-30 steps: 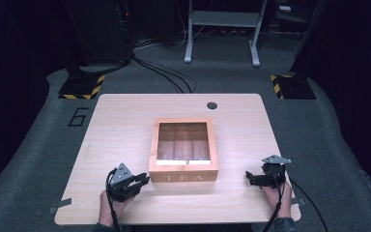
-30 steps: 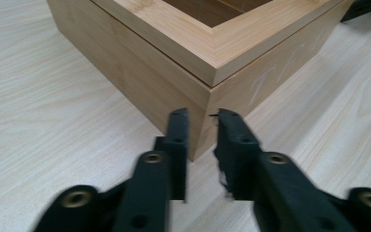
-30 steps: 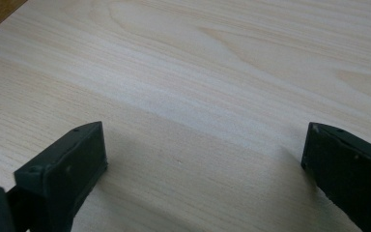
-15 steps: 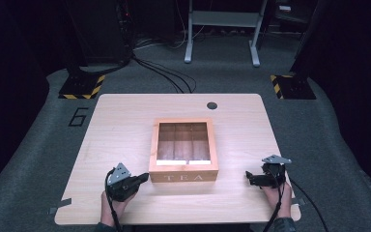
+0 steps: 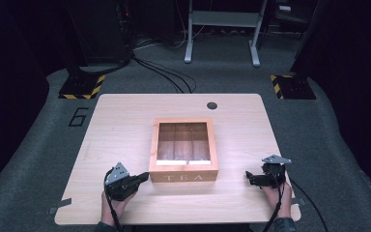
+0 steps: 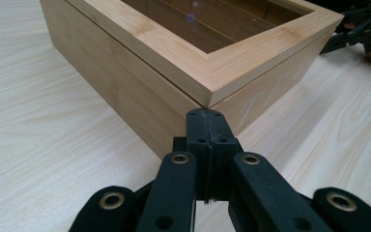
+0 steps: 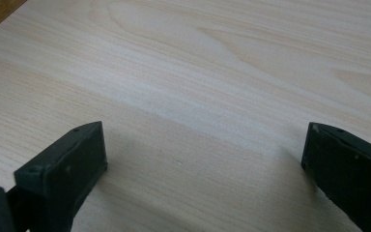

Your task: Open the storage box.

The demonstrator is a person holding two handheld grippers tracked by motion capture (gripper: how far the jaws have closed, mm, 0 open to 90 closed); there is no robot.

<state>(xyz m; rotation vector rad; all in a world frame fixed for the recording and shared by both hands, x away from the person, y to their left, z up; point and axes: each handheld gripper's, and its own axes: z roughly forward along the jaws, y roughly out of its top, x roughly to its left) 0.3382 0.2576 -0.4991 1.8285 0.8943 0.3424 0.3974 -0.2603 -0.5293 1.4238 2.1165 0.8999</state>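
A wooden tea box (image 5: 183,150) marked "TEA" stands in the middle of the table with its glass-windowed lid closed; dividers show through the pane. My left gripper (image 5: 145,178) lies on the table at the box's front left corner, jaws shut with nothing between them. In the left gripper view the shut tips (image 6: 206,121) almost touch that corner of the box (image 6: 174,63). My right gripper (image 5: 249,177) rests to the right of the box, a short gap away, pointing at it. The right gripper view has its jaws wide open (image 7: 200,154) over bare table.
A light wooden table (image 5: 125,125) with a dark cable hole (image 5: 212,105) near its far edge. Hazard-striped stand feet (image 5: 81,86) and cables lie on the grey floor behind. A person's hands hold both grippers at the table's near edge.
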